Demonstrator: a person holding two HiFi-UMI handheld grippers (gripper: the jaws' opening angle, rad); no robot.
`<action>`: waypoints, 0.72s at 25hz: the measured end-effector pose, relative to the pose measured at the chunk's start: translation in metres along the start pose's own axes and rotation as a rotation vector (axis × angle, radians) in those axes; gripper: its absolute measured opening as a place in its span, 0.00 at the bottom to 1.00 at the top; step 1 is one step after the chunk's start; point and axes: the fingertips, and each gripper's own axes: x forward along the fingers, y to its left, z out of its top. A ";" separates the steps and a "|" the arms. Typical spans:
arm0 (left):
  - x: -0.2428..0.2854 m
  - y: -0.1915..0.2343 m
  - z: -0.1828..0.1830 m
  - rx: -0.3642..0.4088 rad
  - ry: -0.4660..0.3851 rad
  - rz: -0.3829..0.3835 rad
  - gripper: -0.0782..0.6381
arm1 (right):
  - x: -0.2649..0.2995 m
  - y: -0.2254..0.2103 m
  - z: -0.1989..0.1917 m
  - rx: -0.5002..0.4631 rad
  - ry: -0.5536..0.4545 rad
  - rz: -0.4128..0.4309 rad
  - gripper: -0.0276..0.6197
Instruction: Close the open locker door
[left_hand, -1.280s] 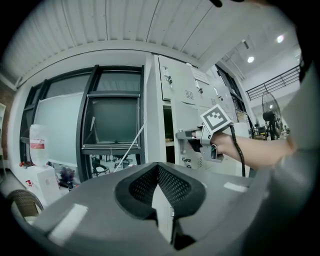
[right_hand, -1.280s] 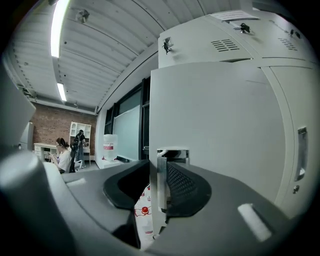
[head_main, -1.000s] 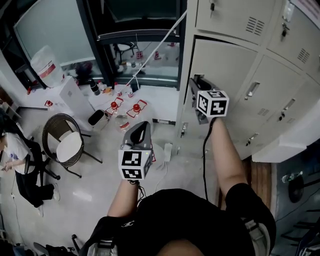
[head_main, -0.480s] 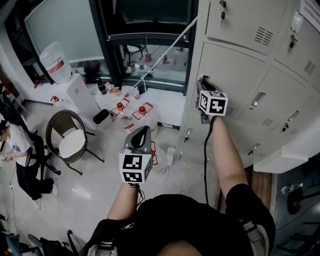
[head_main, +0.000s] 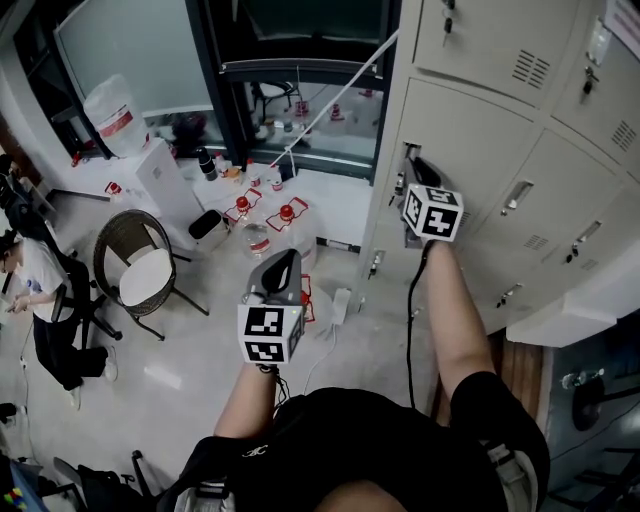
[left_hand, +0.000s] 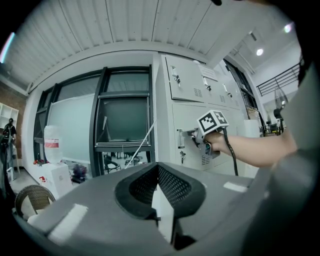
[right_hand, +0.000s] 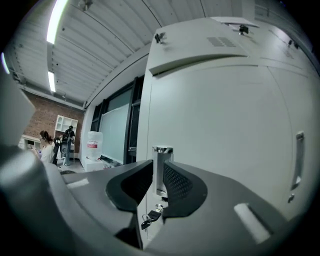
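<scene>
Locker door (head_main: 475, 140) was ajar a second ago, now it sits flush in the bank (looks fully home). Right gripper (right_hand: 159, 175) has just been closing and pinches its handle (right_hand: 161, 152). Left gripper (left_hand: 159, 172) hangs well apart, jaws together, empty.

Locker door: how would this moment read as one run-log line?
locker door: looks flush, closed | right gripper: jaws just closed further, pads clamp door handle | left gripper: shut, empty, apart from lockers

Locker door (head_main: 470, 140): pale grey.
Your left gripper (head_main: 287, 258): grey, cube checked black-and-white.
Chair (head_main: 142, 282): brown wicker, white seat.
</scene>
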 end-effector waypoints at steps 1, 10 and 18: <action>0.001 -0.002 0.000 -0.001 -0.001 -0.002 0.11 | -0.012 0.002 0.006 -0.008 -0.027 0.005 0.16; 0.014 -0.044 0.008 -0.001 -0.027 -0.074 0.11 | -0.147 0.016 0.010 -0.058 -0.173 -0.026 0.06; 0.013 -0.086 0.010 0.008 -0.032 -0.146 0.11 | -0.198 0.022 -0.020 -0.033 -0.156 -0.010 0.06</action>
